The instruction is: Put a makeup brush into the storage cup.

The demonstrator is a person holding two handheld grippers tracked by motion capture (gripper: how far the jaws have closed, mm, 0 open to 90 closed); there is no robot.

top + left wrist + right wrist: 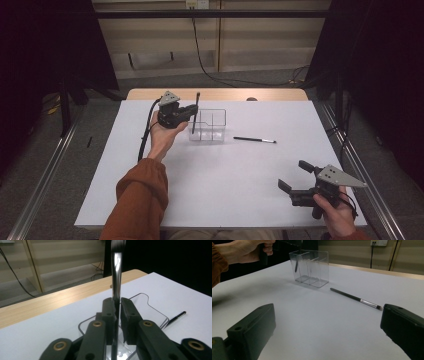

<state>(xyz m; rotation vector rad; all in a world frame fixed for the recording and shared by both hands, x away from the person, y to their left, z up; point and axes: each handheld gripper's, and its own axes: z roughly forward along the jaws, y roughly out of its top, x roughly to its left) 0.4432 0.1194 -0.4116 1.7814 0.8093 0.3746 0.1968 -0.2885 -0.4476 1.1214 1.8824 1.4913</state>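
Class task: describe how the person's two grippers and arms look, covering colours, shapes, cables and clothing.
Both the left gripper and the right gripper are black, with blocky two-piece jaws, brass-coloured pivot rivets and a grey three-cornered plate on top. A black cable trails from the left one. The left arm wears a rust-orange sleeve.

Top end of thin dark brush (116,272) pinched in my left gripper (117,312) cut off by upper edge of left gripper view, blurred up close. Its lower tip lost behind my own jaws; cannot tell which compartment of clear plastic divided box (150,307) it sits in.

In right gripper view, my left hand (244,251) cropped at top edge, left gripper hidden beyond it. My right gripper (327,322) jaw bodies cut by bottom and right edges. Bristle end of second black brush with silver ferrule (355,298) touches right jaw outline, tip too small to tell.
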